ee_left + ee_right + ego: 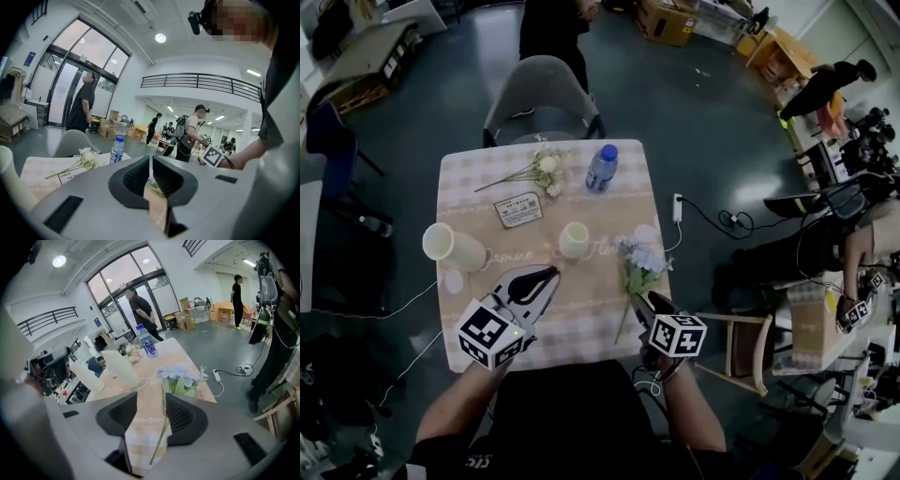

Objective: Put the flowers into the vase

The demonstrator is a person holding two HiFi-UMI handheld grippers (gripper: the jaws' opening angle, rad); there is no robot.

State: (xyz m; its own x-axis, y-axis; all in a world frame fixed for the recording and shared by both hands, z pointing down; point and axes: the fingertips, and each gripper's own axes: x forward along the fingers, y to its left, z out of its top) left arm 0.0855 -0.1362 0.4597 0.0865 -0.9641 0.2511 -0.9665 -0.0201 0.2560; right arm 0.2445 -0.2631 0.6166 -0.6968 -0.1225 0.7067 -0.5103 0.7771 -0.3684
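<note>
Table (pixel 464 197), checked cloth, is being viewed from above.

The left gripper (pixel 549 274) is being held over the cloth at about 7 o'clock from the table's centre. Its jaws are being kept pressed together, with nothing between them; this is being shown plainly in the left gripper view.

The right gripper (pixel 645 302) is being held low at about 5 o'clock, near the table's near edge, and is being pointed downward. Its jaws are being held spread wide. The thin green stem of the blue flowers (pixel 643 257) is lying between them, nearer one jaw, and is not being pinched by the pads.

The blue flowers are lying flat on the cloth, heads toward 12 o'clock from that gripper, outside either vase.

A cream vase (pixel 574 240) is standing near the centre, at 9 o'clock from the blue heads. A second cream vase (pixel 450 247) is standing at the table's 9 o'clock edge.

White flowers (pixel 546 171) are lying toward 12 o'clock, with a water bottle (pixel 602 167) at their 3 o'clock and a card (pixel 518 209) at their 6 o'clock.

A chair (pixel 539 94) is standing beyond the far edge.
</note>
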